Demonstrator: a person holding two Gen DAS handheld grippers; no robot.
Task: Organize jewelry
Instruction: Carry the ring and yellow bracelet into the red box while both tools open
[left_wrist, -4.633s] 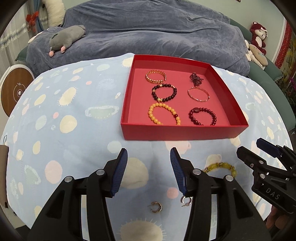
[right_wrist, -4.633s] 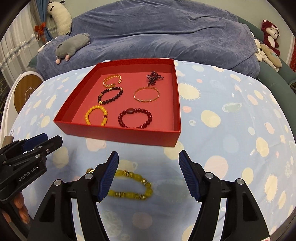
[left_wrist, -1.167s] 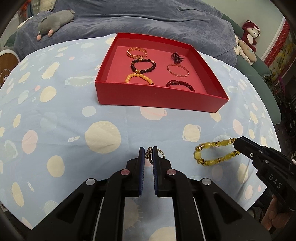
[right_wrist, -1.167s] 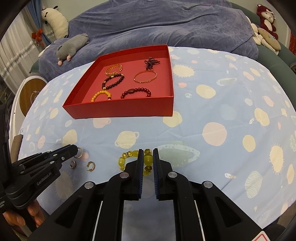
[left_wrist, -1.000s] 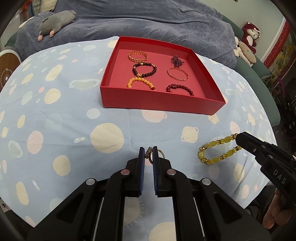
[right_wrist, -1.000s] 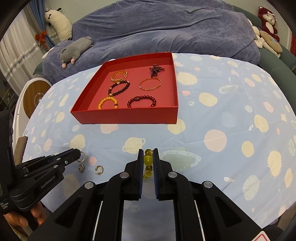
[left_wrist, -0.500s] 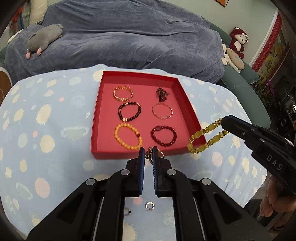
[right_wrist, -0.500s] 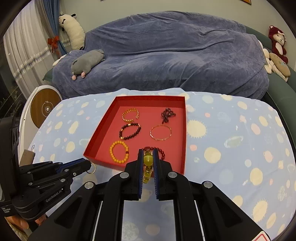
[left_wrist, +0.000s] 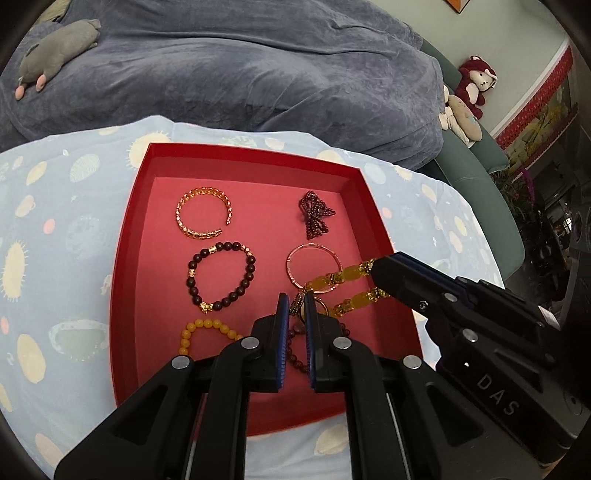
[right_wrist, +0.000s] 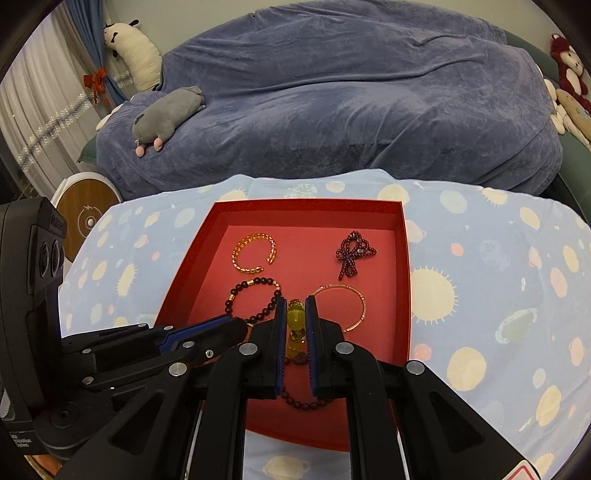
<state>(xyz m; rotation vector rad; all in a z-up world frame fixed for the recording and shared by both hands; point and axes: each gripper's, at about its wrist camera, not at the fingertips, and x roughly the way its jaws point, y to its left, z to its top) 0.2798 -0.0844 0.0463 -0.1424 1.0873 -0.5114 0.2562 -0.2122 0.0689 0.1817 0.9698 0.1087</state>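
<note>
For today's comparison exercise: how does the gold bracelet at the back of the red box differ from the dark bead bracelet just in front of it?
The gold bracelet is an open cuff with a gap in its ring; the dark bead bracelet is a closed loop. The gold bracelet looks like woven metal links, while the dark bead bracelet is strung from round maroon beads with a few gold ones. Both lie flat in the left column of the red box.

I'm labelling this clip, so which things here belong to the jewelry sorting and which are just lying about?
Job: red tray; yellow bracelet in right gripper; ring in left gripper; gold cuff, dark bead bracelet in the tray.

Lying about: grey plush, red plush, blue blanket.
</note>
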